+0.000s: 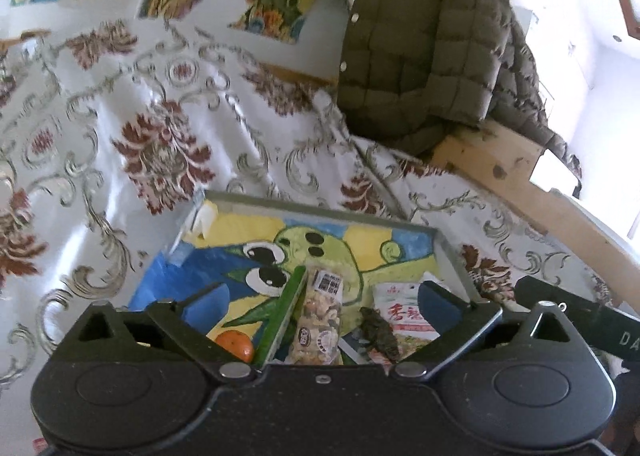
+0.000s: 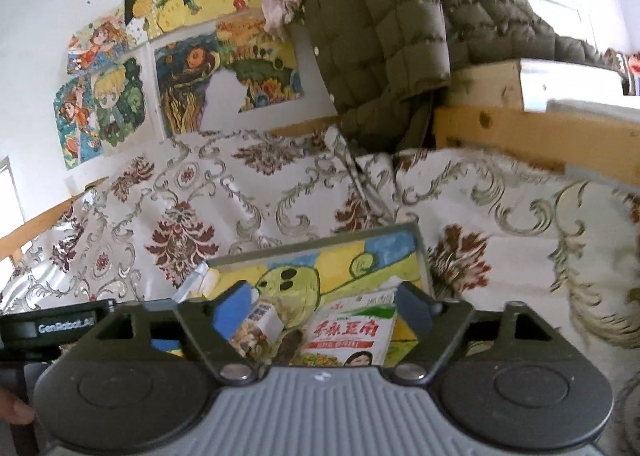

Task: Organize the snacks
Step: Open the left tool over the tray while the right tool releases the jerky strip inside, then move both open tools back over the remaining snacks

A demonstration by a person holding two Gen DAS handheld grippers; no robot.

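Left wrist view: left gripper point(image 1: 320, 296) stood with jaws spread wide, nothing pinched, above the painted tray point(image 1: 448, 256). Inside lay a clear nut packet point(image 1: 320, 320), a tangerine point(image 1: 236, 344), a dark dried piece point(image 1: 380, 330) and a white printed pouch point(image 1: 402, 312). Right gripper point(image 2: 324, 308) was likewise spread and empty. Judgement: descend squarely over one packet, centre it, then close gently so neighbours are not dragged.

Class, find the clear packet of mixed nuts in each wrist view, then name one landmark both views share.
Left wrist: clear packet of mixed nuts low centre, just right of the green divider.
Right wrist: packet low left of centre, beside the white snack bag.
Shared landmark: the tray's painted green cartoon face.
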